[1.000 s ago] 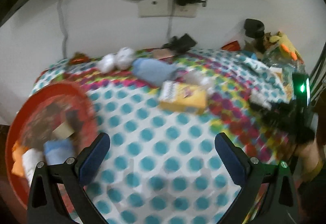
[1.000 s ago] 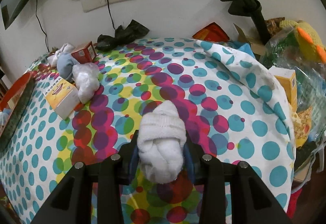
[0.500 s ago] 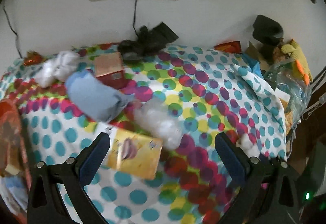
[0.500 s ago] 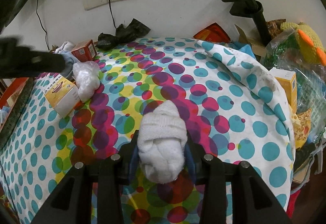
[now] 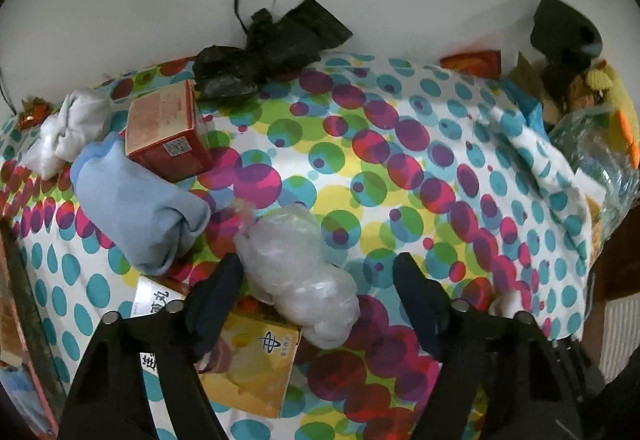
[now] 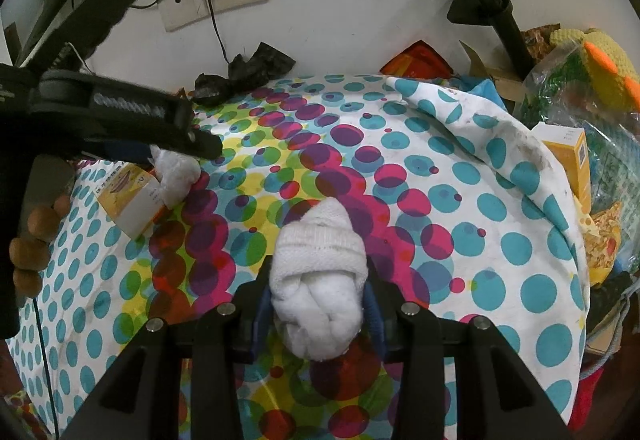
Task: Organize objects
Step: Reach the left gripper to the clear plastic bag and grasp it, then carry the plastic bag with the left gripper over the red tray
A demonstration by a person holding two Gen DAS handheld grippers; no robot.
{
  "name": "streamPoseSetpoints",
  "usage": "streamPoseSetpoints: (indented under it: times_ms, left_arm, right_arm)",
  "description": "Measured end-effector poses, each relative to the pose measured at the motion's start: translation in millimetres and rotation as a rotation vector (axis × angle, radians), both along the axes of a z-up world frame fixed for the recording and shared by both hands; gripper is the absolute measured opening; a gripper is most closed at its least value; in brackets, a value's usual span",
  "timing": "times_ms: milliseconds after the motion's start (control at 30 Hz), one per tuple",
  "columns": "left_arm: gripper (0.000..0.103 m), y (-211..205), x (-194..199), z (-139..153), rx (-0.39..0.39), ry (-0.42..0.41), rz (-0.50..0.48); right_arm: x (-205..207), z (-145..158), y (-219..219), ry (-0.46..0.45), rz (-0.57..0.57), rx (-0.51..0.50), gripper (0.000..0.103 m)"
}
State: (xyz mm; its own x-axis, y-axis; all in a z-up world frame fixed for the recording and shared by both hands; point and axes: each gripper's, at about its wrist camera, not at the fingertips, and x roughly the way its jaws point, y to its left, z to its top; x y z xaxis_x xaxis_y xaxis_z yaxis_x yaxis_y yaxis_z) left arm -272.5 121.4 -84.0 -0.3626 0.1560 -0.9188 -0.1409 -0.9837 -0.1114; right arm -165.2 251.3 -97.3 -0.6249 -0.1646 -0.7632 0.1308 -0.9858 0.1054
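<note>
— Where's the white sock roll [image 6: 318, 286]?

— Clamped in the right gripper [image 6: 318, 304], both pads pressed into its sides, its knitted end poking forward over the middle of the dotted tablecloth [image 6: 440, 207].

— And the left one?

— The left gripper [image 5: 316, 284] has its jaws spread wide on either side of the clear plastic bundle [image 5: 296, 276], gripping nothing. The left finger [image 5: 216, 292] hangs over the yellow box [image 5: 248, 360]; the right one is over bare cloth, apart from the bundle. From the right camera, it reaches in from the left edge, pointed toward the centre, with fingertips of the person's hand [image 6: 32, 240] curled round the handle.

— What's crowding that bundle?

— It leans on the yellow box at the near side. Just beside it, toward the left edge, lies a rolled blue cloth [image 5: 136, 207], touching a red box [image 5: 164, 131]. Behind those is a white rag [image 5: 68, 127] near the far left corner, and a black crumpled bag [image 5: 264, 51] against the wall at the far edge.

— Any open room?

— The centre and right half of the cloth are bare as far as the right edge, where the fabric folds up against a clutter of packets [image 6: 592, 167] and a black stand [image 6: 492, 11].
</note>
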Motion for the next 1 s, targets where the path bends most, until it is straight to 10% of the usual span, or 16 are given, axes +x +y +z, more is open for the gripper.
streamPoseSetpoints:
  times_ms: [167,1000]
  left_arm:
    - [0.035,5.3,0.1,-4.8,-0.005,-0.007,-0.035]
    - [0.032,0.9,50.1,38.3,-0.074,0.098,-0.083]
  right_arm:
    - [0.0,0.7,-0.1,0.0,-0.002,-0.003,0.041]
    - [1.2,-0.1,-3.7,0.001,-0.028,0.022,0.042]
